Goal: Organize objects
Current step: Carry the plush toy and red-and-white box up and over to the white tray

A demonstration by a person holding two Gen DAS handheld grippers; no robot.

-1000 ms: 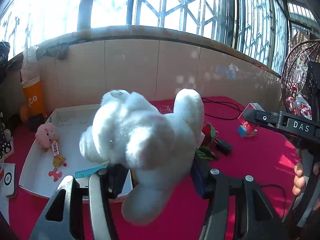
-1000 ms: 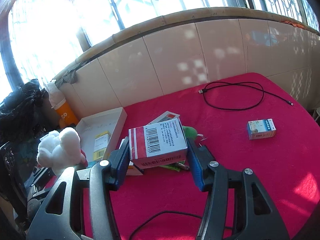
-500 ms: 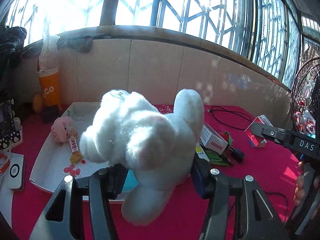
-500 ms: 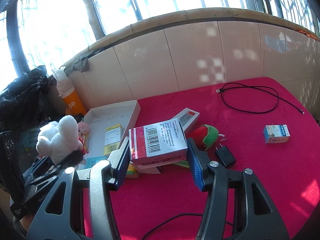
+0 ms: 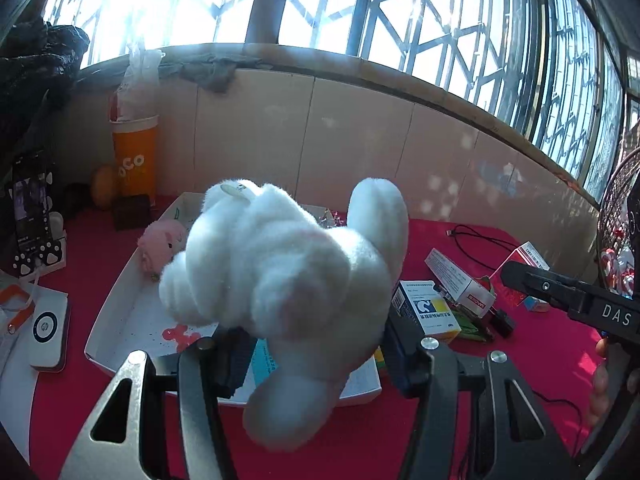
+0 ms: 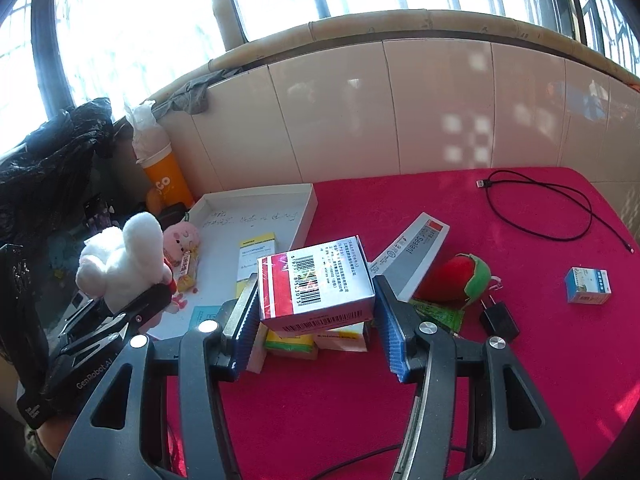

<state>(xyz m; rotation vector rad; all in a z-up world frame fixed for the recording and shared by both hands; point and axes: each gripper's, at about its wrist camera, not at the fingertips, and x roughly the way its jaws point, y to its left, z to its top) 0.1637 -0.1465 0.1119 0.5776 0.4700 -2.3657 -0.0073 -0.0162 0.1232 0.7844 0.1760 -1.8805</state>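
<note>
My left gripper (image 5: 316, 354) is shut on a white plush rabbit (image 5: 288, 280) and holds it above the near edge of a white tray (image 5: 116, 320). The rabbit also shows in the right wrist view (image 6: 120, 264). My right gripper (image 6: 316, 320) is shut on a red and white box (image 6: 316, 280) with a barcode, held above the red table (image 6: 480, 360) just right of the tray (image 6: 308, 208). A pink plush toy (image 6: 182, 238), a yellow-topped box (image 6: 256, 256) and a small packet lie in the tray.
A long white sealant box (image 6: 412, 256), a strawberry plush (image 6: 456, 276), a black plug (image 6: 498, 318), a small blue box (image 6: 588, 286) and a black cable (image 6: 540, 208) lie on the table. An orange cup (image 5: 134, 156) and a phone (image 5: 30, 204) stand at the left.
Both views have pulled back and shifted left toward the tray. The rabbit and the red and white box stay clamped in their grippers.
</note>
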